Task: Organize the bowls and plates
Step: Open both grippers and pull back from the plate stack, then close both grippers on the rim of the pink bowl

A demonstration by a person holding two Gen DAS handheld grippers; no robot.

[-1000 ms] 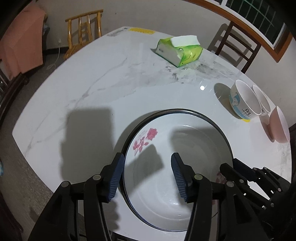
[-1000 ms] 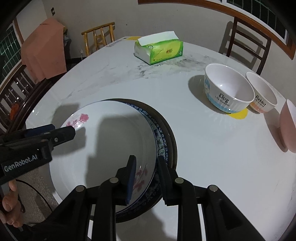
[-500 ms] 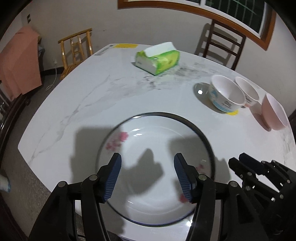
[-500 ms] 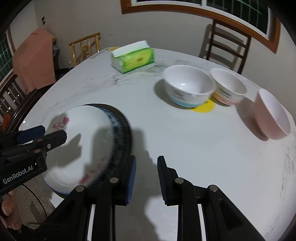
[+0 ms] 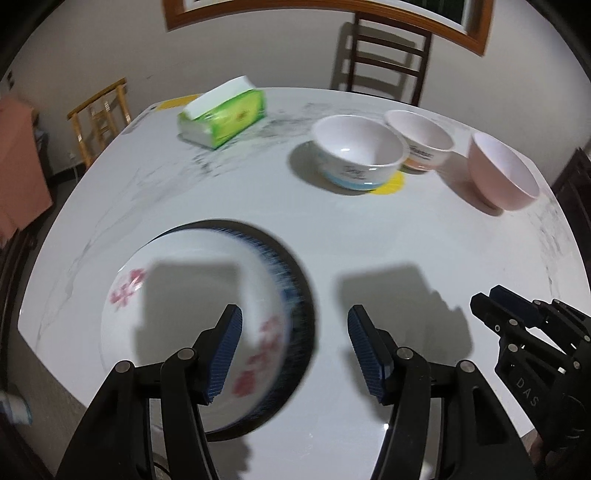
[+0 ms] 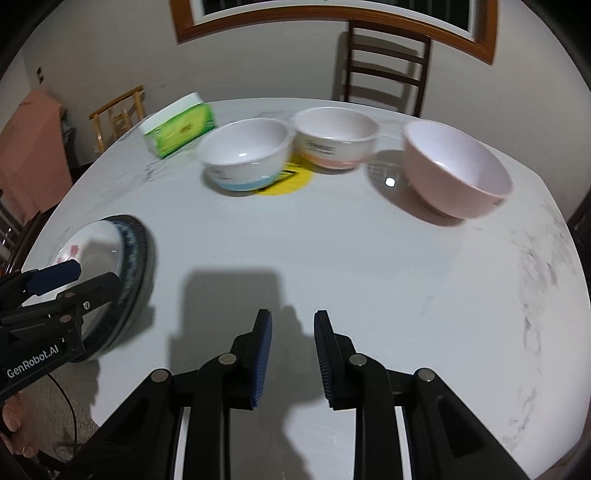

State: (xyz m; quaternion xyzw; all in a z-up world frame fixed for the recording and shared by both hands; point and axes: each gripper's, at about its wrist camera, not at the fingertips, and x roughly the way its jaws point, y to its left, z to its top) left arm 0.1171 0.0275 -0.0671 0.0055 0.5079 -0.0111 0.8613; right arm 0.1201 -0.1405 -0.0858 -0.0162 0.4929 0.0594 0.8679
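white marble table (image 6: 332, 266): both grippers, left (image 5: 295, 350) and right (image 6: 291, 354), spread and empty; approach the pink bowl (image 6: 454, 170) rim squarely, then nest it.

Big white marble-look table (image 5: 424, 251) with grey veining takes up most of both views. Green tissue box (image 5: 223, 120) sits up at about 11 o'clock on it, white tissue poking out the top. There's a yellow round sticker (image 6: 286, 179) on the tabletop around 12 o'clock. Dark wooden chair (image 5: 384, 61) against the wall at 12, a lighter wooden chair (image 5: 101, 112) off at 10. Orange-pink cloth (image 6: 31, 158) hangs at 9 o'clock. Wood-framed window (image 6: 332, 27) runs along the back wall.
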